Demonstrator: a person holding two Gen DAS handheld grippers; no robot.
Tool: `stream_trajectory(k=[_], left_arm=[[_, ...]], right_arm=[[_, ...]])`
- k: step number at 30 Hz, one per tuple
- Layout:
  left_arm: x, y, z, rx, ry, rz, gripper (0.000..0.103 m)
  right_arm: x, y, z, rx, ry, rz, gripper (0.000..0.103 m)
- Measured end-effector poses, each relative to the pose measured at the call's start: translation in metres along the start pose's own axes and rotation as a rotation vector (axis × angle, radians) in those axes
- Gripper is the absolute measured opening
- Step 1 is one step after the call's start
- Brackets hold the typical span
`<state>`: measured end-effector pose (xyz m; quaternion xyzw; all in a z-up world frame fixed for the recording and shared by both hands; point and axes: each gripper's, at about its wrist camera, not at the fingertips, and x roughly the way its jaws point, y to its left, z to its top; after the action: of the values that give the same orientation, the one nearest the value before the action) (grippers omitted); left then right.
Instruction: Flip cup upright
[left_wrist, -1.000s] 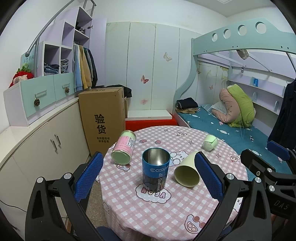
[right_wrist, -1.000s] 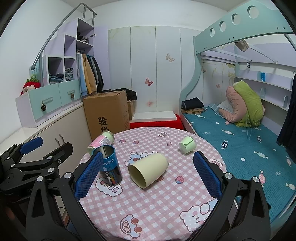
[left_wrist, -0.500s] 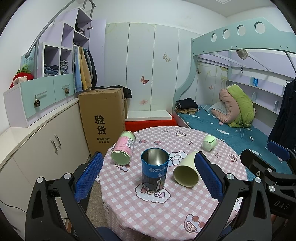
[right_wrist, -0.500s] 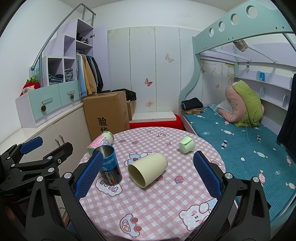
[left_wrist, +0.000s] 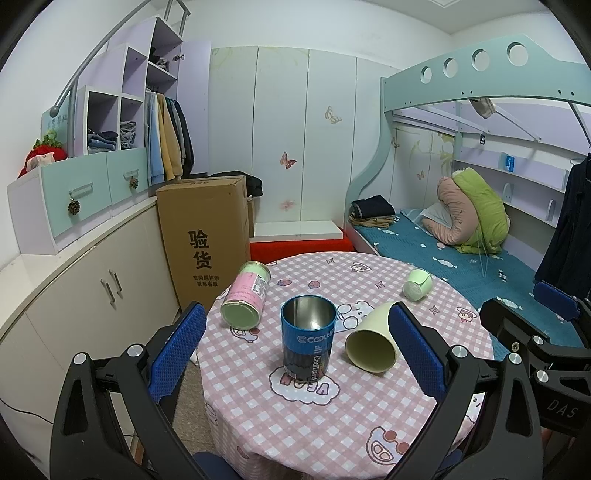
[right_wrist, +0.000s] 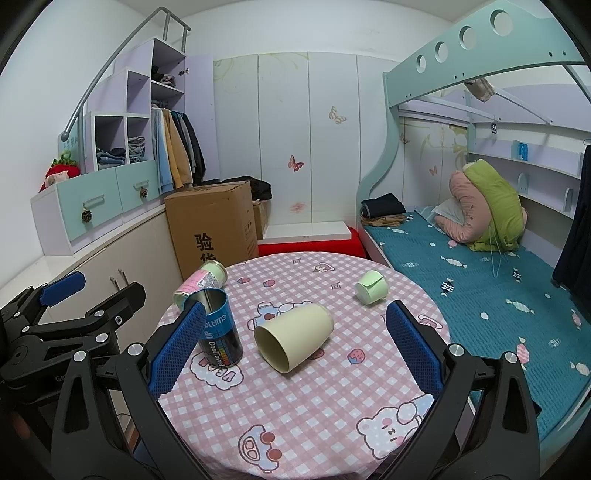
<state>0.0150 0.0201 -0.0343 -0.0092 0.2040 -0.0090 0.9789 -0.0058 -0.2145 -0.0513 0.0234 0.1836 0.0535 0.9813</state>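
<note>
A pale yellow cup (right_wrist: 293, 338) lies on its side on the round pink checked table (right_wrist: 332, 398), its mouth toward me; it also shows in the left wrist view (left_wrist: 370, 343). A small green cup (right_wrist: 371, 287) lies on its side farther back, also in the left wrist view (left_wrist: 417, 284). A blue tin (left_wrist: 308, 343) stands upright, open end up; in the right wrist view the tin (right_wrist: 218, 332) is partly behind a finger. My left gripper (left_wrist: 297, 354) is open and empty, above the near table edge. My right gripper (right_wrist: 295, 350) is open and empty, facing the yellow cup.
A pink can (left_wrist: 245, 295) lies on its side at the table's left edge. A tall cardboard box (left_wrist: 205, 236) and low cabinets (left_wrist: 92, 280) stand to the left. A bunk bed (right_wrist: 480, 266) runs along the right.
Both grippers have barely shifted. The cups, tin and can lie as before.
</note>
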Motion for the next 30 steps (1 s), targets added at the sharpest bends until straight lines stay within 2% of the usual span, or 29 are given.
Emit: stream_trajectory(k=[30], left_arm=[[0.0015, -0.0027, -0.0004, 0.013, -0.014, -0.005, 0.095]], right_arm=[[-0.0013, -0.0047, -0.0005, 0.002, -0.002, -0.002, 0.098]])
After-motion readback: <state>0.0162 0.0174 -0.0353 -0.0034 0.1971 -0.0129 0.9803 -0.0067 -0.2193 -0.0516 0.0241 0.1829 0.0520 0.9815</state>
